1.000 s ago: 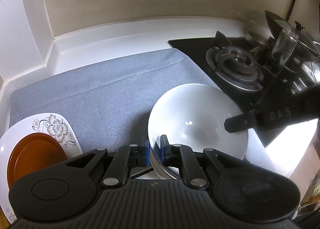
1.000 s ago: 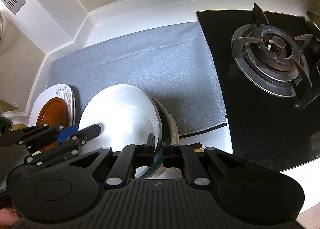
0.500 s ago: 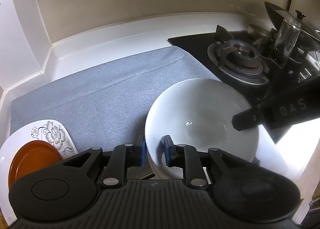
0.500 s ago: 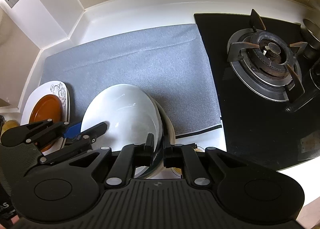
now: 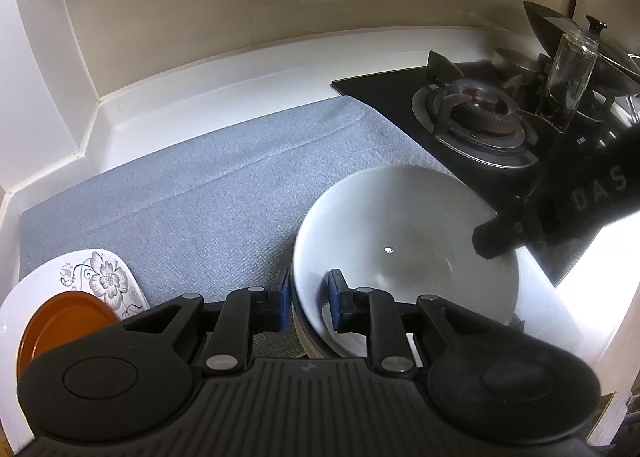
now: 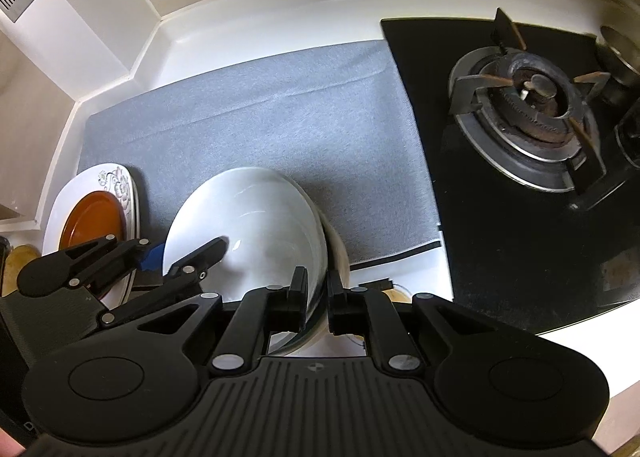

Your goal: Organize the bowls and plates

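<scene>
White bowl [image 5: 404, 241]: seated on stacked plates [image 5: 306, 341] at mat's [image 5: 224, 193] near edge.
Left gripper [image 5: 306, 299]: jaws just parted, rim between, unpressed.
Right gripper [image 6: 318, 297]: jaws just opening, straddling opposite rim.
Risk: rim snagged on withdrawal, bowl tipped.

Two close, downward wrist views — shared white bowl [image 5: 404, 241], opposite rims.

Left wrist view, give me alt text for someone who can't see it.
A left hand-held gripper straddles the near rim of a white bowl, its jaws having just opened a little, while the right hand-held gripper reaches over the far rim. The bowl tops a stack on a grey mat, with an orange plate on a floral plate at left and a gas burner behind.
</scene>
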`<state>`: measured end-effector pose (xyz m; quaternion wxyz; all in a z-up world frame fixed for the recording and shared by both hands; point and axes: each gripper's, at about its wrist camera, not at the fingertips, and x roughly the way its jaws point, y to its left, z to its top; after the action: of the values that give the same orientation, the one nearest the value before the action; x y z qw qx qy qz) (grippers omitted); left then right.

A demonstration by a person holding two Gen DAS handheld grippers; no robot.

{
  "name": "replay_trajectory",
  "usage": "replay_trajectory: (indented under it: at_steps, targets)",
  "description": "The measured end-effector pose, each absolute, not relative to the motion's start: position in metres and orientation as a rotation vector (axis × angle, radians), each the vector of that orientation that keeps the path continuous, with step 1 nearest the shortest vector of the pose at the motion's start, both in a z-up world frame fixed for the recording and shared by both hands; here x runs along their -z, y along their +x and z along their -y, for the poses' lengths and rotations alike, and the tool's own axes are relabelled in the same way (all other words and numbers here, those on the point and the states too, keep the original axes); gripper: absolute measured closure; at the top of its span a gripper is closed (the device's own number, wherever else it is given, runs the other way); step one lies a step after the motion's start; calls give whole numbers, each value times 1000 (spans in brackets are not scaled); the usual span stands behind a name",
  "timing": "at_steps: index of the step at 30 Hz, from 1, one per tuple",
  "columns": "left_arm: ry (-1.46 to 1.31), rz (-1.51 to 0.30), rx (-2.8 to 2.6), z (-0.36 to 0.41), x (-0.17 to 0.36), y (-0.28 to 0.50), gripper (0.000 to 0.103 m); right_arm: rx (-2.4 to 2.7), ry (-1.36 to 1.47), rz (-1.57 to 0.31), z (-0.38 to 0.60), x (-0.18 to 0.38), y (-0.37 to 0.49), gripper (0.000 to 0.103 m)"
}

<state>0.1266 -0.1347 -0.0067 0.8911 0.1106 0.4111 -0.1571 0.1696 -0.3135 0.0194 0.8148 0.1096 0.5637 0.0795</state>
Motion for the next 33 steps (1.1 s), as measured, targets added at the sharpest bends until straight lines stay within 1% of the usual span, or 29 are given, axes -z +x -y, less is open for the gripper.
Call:
replay_trajectory:
  at_steps: [9, 11, 12, 13, 15, 17, 19, 20, 22, 24, 26, 33]
  targets:
    - [221, -870, 323, 132, 5, 126, 82, -171, 255, -1173, 323, -21, 168, 88]
    - [207, -883, 324, 128, 5, 126, 80, -175, 244, -1149, 325, -19, 169, 86]
    - [194, -894, 326, 126, 5, 126, 79, -176, 239, -1141, 326, -17, 170, 82]
    - [182, -904, 327, 125, 5, 126, 77, -181, 241, -1136, 327, -15, 171, 77]
    - [157, -920, 327, 122, 5, 125, 75, -199, 241, -1135, 328, -8, 173, 72]
    - [110, -942, 326, 118, 5, 125, 70, -208, 240, -1143, 329, -1, 175, 70]
    - [62, -960, 318, 114, 6, 127, 68, -212, 246, -1154, 331, 5, 177, 62]
    - [38, -969, 312, 111, 6, 128, 67, -216, 246, -1160, 331, 7, 177, 61]
    - [-27, -997, 297, 106, 7, 131, 66, -231, 253, -1169, 332, 12, 179, 55]
    - [-90, -1028, 284, 101, 9, 136, 65, -239, 267, -1181, 334, 18, 181, 54]
    - [-173, -1066, 262, 94, 13, 141, 62, -249, 293, -1199, 336, 25, 185, 53]
    - [-316, -1129, 227, 84, 22, 150, 61, -304, 341, -1235, 340, 36, 196, 53]
